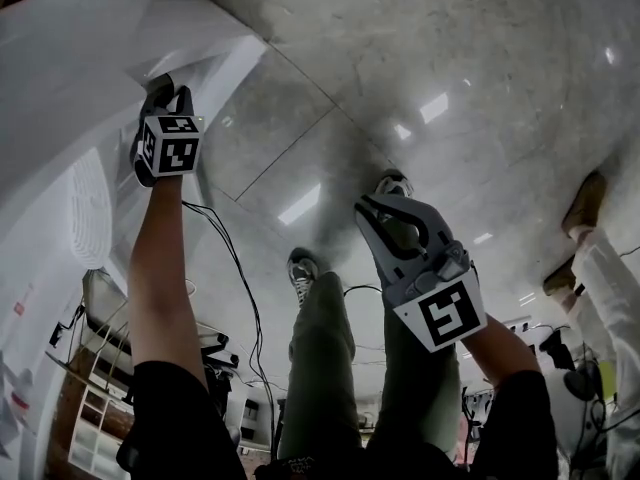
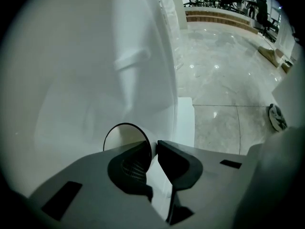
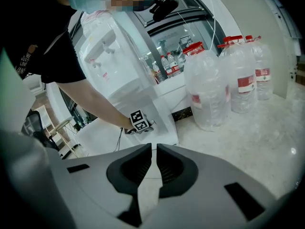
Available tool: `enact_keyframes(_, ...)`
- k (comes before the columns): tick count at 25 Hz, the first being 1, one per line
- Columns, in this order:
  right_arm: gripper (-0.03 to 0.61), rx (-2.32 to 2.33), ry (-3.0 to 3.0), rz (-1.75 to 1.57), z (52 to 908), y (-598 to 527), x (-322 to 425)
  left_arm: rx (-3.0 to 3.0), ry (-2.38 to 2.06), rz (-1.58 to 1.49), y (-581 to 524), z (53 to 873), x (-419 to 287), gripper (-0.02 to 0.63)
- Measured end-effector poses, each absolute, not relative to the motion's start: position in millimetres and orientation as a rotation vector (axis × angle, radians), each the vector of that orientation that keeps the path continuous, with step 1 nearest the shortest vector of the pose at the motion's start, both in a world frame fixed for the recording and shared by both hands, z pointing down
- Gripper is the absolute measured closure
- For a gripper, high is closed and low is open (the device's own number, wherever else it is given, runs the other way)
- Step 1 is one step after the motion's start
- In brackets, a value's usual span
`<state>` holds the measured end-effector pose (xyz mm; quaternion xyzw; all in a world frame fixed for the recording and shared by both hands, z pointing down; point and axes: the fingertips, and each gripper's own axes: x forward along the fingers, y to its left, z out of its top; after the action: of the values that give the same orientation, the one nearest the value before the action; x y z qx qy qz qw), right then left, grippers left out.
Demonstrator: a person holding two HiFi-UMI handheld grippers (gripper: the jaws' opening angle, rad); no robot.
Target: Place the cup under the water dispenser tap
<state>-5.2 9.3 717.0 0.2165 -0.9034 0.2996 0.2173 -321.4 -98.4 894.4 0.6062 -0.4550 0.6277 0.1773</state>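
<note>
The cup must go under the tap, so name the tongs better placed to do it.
Left. The left tongs pinch the cup by its wall beside the dispenser; the right tongs are shut, empty and farther off.

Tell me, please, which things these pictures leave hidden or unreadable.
- Cup: left gripper view shows only its rim; the left tool covers its body.
- Cup, head view: hidden behind the left tool.
- Dispenser taps: right gripper view, too small to place against the cup.
- Bottle labels: right gripper view, print too small to read.
</note>
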Motion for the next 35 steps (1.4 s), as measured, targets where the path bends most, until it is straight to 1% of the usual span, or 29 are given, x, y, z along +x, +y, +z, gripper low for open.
enact_keyframes(7,0.531,0.643,-2.514,0.861,693,16,-9,1.744,-1.190,1.776,-76,888,-300,0.549)
enact_keyframes(14,0.531,0.710,-2.507,0.878,642,31,-3,1.799,-1.123,1.739,-47,853,-263,0.551)
enact_keyframes(20,0.531,0.714,-2.499,0.844,589,49,2,1.835,-1.108,1.659,-23,800,-227,0.552)
enact_keyframes(28,0.532,0.889,-2.558,0.865,510,60,-2,2.023,-0.953,1.684,9,717,-175,0.552)
enact_keyframes(32,0.531,0.880,-2.587,0.860,480,73,-11,2.116,-0.878,1.714,23,676,-160,0.552)
enact_keyframes(35,0.531,0.824,-2.594,0.831,456,85,-17,2.140,-0.873,1.670,32,639,-152,0.552)
